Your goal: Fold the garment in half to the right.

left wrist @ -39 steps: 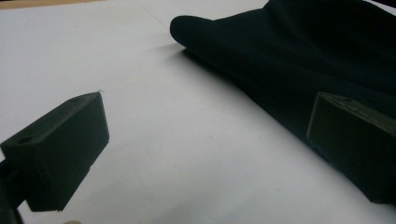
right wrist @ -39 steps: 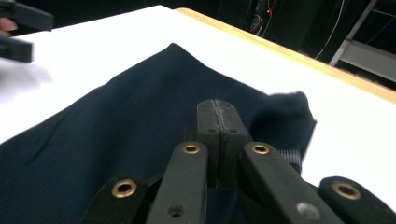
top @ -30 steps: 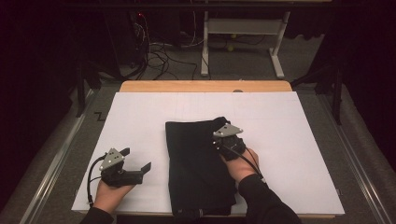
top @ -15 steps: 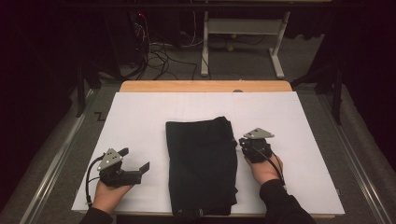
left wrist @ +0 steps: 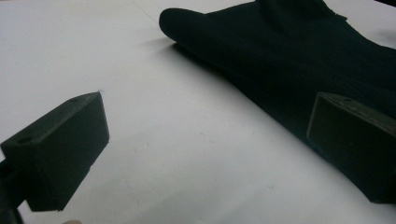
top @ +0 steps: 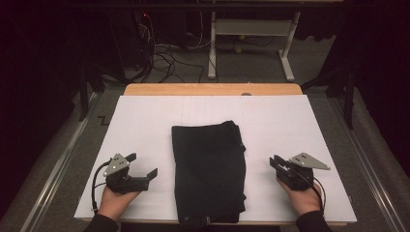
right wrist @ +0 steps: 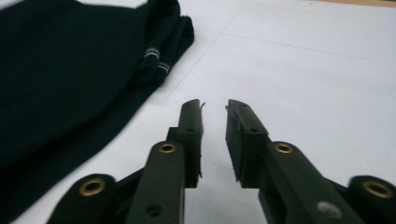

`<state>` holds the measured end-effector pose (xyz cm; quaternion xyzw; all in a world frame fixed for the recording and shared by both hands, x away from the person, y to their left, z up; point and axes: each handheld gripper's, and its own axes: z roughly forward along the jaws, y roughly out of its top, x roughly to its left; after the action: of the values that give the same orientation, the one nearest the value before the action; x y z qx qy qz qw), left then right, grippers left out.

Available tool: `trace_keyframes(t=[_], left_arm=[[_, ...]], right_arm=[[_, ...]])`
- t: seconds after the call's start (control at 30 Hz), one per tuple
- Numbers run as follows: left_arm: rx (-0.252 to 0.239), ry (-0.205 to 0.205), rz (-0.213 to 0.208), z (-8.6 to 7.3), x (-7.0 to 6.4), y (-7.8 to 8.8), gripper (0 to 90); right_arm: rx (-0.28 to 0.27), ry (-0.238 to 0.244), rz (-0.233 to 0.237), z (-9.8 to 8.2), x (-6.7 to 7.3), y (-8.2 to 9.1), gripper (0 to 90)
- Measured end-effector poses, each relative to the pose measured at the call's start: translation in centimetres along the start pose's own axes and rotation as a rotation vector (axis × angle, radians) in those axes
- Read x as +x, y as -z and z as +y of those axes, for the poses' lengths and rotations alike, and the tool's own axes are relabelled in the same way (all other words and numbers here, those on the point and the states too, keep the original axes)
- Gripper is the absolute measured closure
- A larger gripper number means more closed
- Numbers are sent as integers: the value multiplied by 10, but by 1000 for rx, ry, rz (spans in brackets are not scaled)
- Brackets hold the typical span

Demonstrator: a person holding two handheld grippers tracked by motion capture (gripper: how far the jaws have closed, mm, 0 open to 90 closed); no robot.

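Landmark: folded black cloth garment (top: 209, 170), lying on the white sheet-covered table (top: 145, 116), near its front edge, about mid-width. Left gripper (top: 140, 170) rests on the sheet left of the garment, just beside it. Right gripper (top: 276, 164) rests on the sheet right of the garment, slightly apart.

The high view looks forward and down from above the near edge of the tabletop (top: 145, 121), taking in the floor beyond. Each gripper view sits low, close to the white surface, looking along its own jaws. All three share the folded black garment (top: 209, 169) (left wrist: 289, 60) (right wrist: 70, 79), seen from opposite sides.
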<state>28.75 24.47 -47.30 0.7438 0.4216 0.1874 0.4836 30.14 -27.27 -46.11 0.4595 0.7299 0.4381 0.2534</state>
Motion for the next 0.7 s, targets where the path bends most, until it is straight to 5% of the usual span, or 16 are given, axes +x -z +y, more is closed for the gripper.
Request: trace_keyframes(t=[0.23,0.7], left_arm=[[-6,-2,0,2,-2,1,0],[-4,-8,-1,1,-2,1,0]], right_arm=[[-42,-21,33,-14,4,21,606],[-74,-9,54,-16,4,16,188]])
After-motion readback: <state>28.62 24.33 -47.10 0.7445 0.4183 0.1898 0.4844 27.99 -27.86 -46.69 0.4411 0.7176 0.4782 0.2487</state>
